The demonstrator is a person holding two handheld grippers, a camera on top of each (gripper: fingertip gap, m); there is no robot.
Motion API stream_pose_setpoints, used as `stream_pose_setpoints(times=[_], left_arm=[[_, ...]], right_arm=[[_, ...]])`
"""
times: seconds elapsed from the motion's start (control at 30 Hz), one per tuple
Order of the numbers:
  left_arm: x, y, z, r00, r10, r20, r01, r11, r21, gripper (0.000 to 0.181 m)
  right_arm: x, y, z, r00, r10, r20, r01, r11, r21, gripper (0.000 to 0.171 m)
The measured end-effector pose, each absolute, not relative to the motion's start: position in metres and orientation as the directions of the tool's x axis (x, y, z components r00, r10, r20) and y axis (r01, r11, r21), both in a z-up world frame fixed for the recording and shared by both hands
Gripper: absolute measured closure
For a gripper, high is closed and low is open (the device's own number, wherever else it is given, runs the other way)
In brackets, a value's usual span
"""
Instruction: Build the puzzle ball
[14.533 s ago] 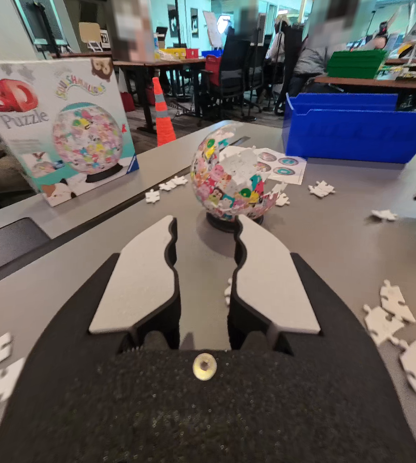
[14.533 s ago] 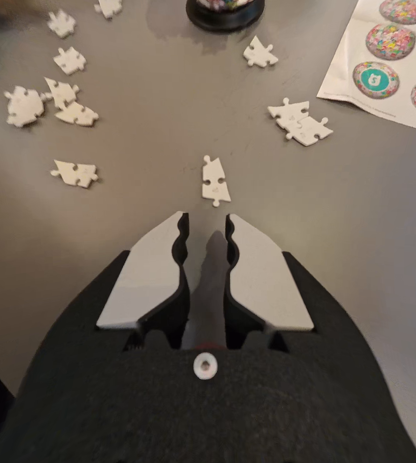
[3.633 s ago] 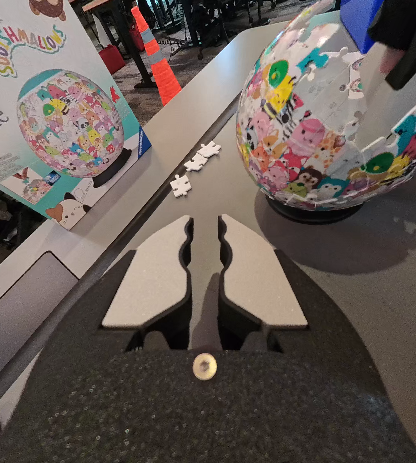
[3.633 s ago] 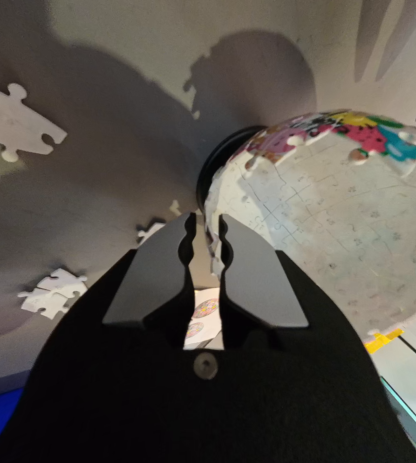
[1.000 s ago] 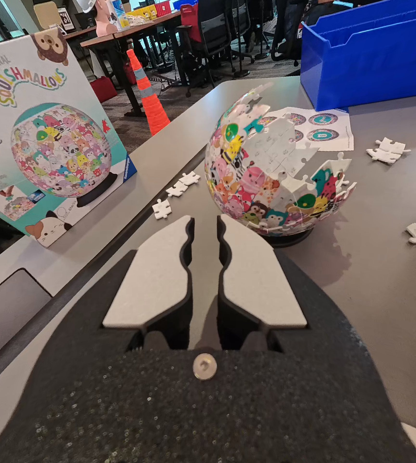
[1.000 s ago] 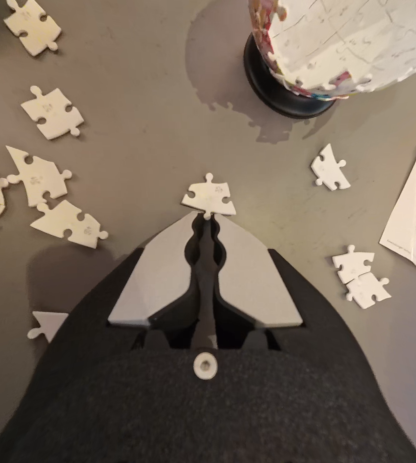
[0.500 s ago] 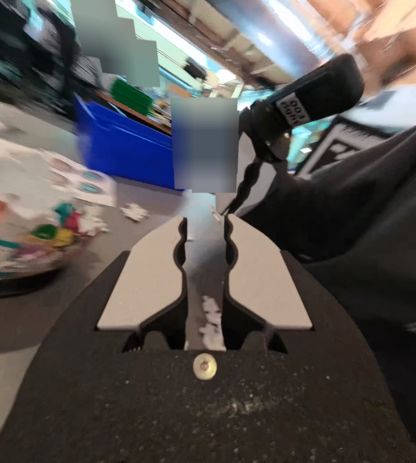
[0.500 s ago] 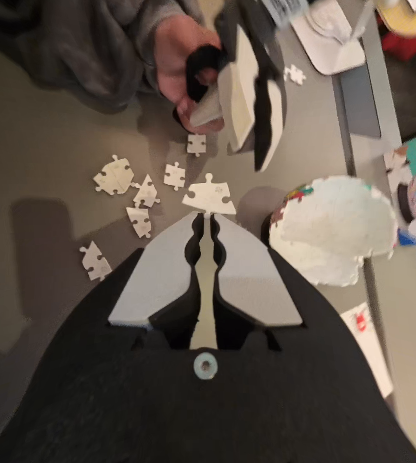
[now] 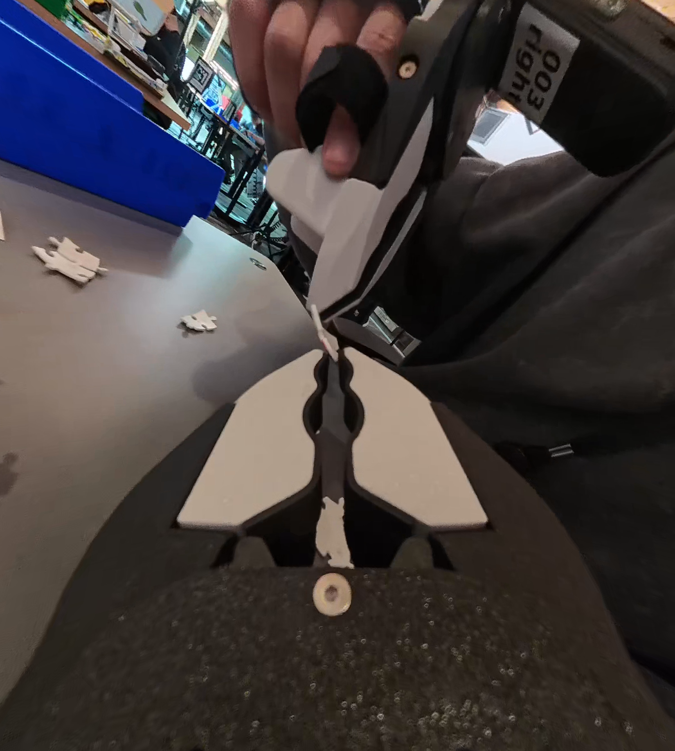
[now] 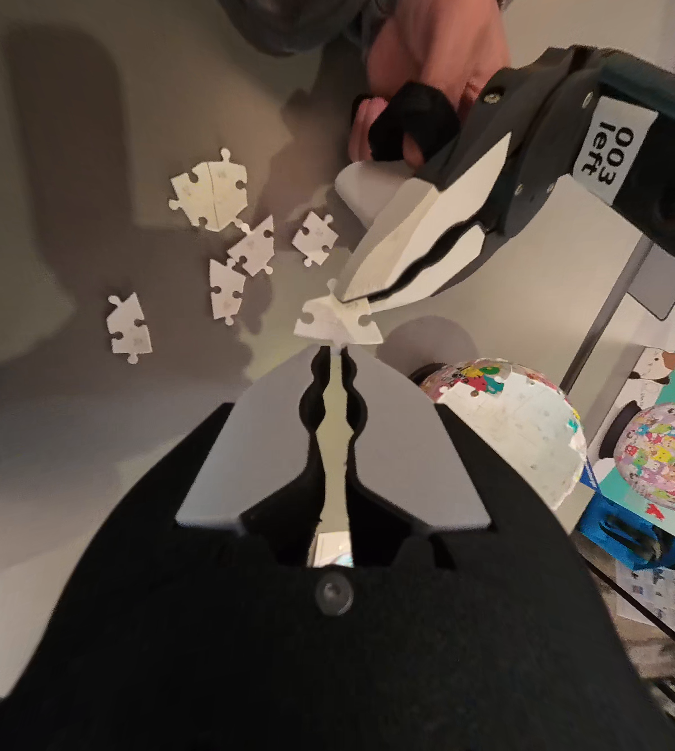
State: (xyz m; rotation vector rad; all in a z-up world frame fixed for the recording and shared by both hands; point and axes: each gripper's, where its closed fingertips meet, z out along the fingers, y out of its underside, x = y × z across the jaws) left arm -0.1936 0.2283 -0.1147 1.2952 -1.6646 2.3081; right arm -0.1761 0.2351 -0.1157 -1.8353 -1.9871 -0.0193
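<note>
Right gripper (image 10: 335,350): fingers nearly together at the tips, pinching the bottom knob of a white puzzle piece (image 10: 337,323); seen from the left wrist view, pointing down from above (image 9: 319,315).

Puzzle piece: held in the air between both grippers, blank side toward the right wrist camera; edge-on and thin in the left wrist view (image 9: 324,334).

Left gripper (image 10: 358,298): fingertips clamped on the top edge of the same piece, coming in from the upper right of the right wrist view; in its own view (image 9: 332,357) tips close together on the lower end of the piece.

Hands: one hand (image 10: 417,77) wrapped round the left gripper's handle, a finger through a black loop; the other hand (image 9: 307,69) gripping the right gripper the same way.

Loose pieces (image 10: 222,227): scattered blank side up on the grey table (image 10: 63,406), below and left of the held piece.

Puzzle ball (image 10: 518,422): partly built, on a black stand, right of the right gripper's fingers, well apart from the held piece; white inner side showing, coloured edge at the top.

Puzzle box (image 10: 669,451): just beyond the ball.

Blue bin (image 9: 63,122): at the table's far side.
</note>
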Motion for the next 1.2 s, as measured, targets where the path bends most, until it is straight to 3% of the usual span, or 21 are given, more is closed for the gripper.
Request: stream_pose_setpoints(times=[0.1, 0.23, 0.3, 0.37, 0.47, 0.53, 0.7, 0.87, 1.0, 1.07, 1.2], left_arm=[[-0.187, 0.243, -0.108, -0.625, -0.438, 0.646, -0.403, -0.528, -0.747, 0.179], [-0.183, 0.265, -0.095, -0.598, -0.422, 0.681, -0.304, -0.667, -0.680, 0.180], [-0.180, 0.273, -0.096, -0.573, -0.386, 0.723, -0.293, -0.728, -0.620, 0.180], [-0.177, 0.275, -0.100, -0.545, -0.335, 0.768, -0.313, -0.769, -0.558, 0.179], [-0.174, 0.272, -0.107, -0.508, -0.272, 0.817, -0.368, -0.789, -0.492, 0.179], [-0.172, 0.269, -0.113, -0.475, -0.238, 0.848, -0.411, -0.792, -0.452, 0.179], [-0.169, 0.263, -0.123, -0.410, -0.170, 0.896, -0.485, -0.792, -0.372, 0.179], [-0.168, 0.257, -0.127, -0.392, -0.141, 0.909, -0.518, -0.783, -0.345, 0.179], [-0.168, 0.258, -0.127, -0.403, -0.156, 0.902, -0.515, -0.776, -0.364, 0.178], [-0.168, 0.257, -0.126, -0.425, -0.248, 0.871, -0.492, -0.744, -0.452, 0.175], [-0.173, 0.271, -0.124, -0.449, -0.518, 0.727, -0.401, -0.610, -0.683, 0.149]], right_arm=[[-0.171, 0.249, -0.104, 0.067, 0.912, 0.404, 0.945, 0.072, -0.319, 0.166], [-0.162, 0.262, -0.076, 0.428, 0.771, 0.471, 0.818, -0.109, -0.565, 0.145], [-0.170, 0.257, -0.072, 0.540, 0.664, 0.517, 0.739, -0.081, -0.668, 0.142], [-0.170, 0.253, -0.080, 0.530, 0.507, 0.680, 0.799, -0.030, -0.601, 0.153], [-0.167, 0.249, -0.097, 0.316, 0.299, 0.900, 0.941, 0.022, -0.338, 0.167], [-0.166, 0.247, -0.109, 0.194, 0.285, 0.939, 0.976, 0.039, -0.213, 0.167], [-0.160, 0.252, -0.117, 0.046, 0.329, 0.943, 0.997, 0.046, -0.064, 0.155], [-0.163, 0.257, -0.130, -0.107, 0.344, 0.933, 0.993, 0.081, 0.084, 0.161], [-0.162, 0.258, -0.129, -0.104, 0.358, 0.928, 0.994, 0.067, 0.085, 0.169], [-0.161, 0.257, -0.130, -0.028, 0.404, 0.914, 0.999, 0.051, 0.008, 0.170], [-0.146, 0.256, -0.132, 0.160, 0.542, 0.825, 0.978, 0.026, -0.207, 0.170]])
